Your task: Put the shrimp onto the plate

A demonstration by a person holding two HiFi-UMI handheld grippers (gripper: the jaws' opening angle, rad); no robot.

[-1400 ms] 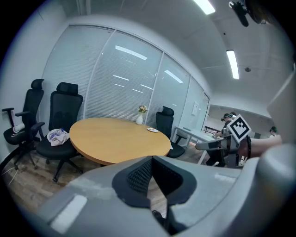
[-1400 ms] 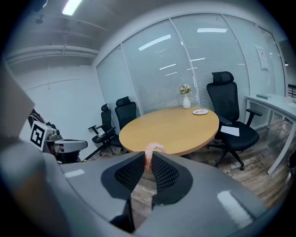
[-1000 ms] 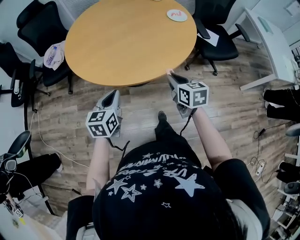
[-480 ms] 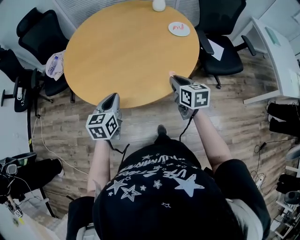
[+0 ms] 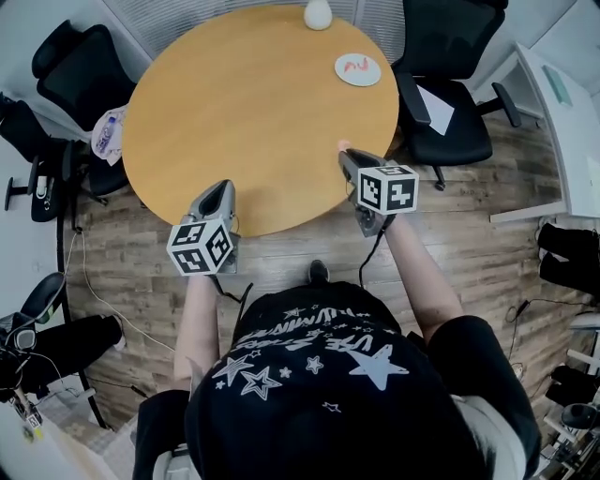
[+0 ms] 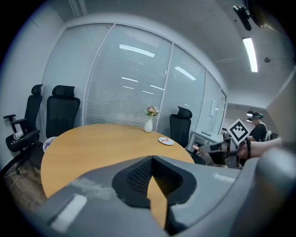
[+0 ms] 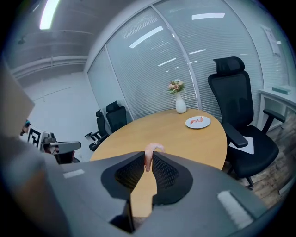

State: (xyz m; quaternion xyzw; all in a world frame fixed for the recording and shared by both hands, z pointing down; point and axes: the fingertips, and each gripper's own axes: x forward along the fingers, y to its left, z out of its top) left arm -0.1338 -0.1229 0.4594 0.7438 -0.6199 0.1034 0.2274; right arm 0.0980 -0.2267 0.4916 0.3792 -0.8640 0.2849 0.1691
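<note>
The shrimp (image 7: 149, 155) is clamped in the right gripper (image 5: 344, 154); the plate (image 5: 358, 69) lies well apart, directly above in frame. The left gripper (image 5: 222, 187) is closed, empty.

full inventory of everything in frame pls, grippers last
table: one, round, tan wood, centre
plate: one, white, table's far right
shrimp pieces: pink, on plate, count unclear
vase: one, white, with flowers, table's far edge
office chairs: several, black, around table
paper: white, on a right-hand chair seat
bag: one, pale, on a left-hand chair
desk: one, white, far right
held shrimp: one, pink, between right jaws
left gripper: grey, shut, empty
right gripper: grey, shut on held shrimp
</note>
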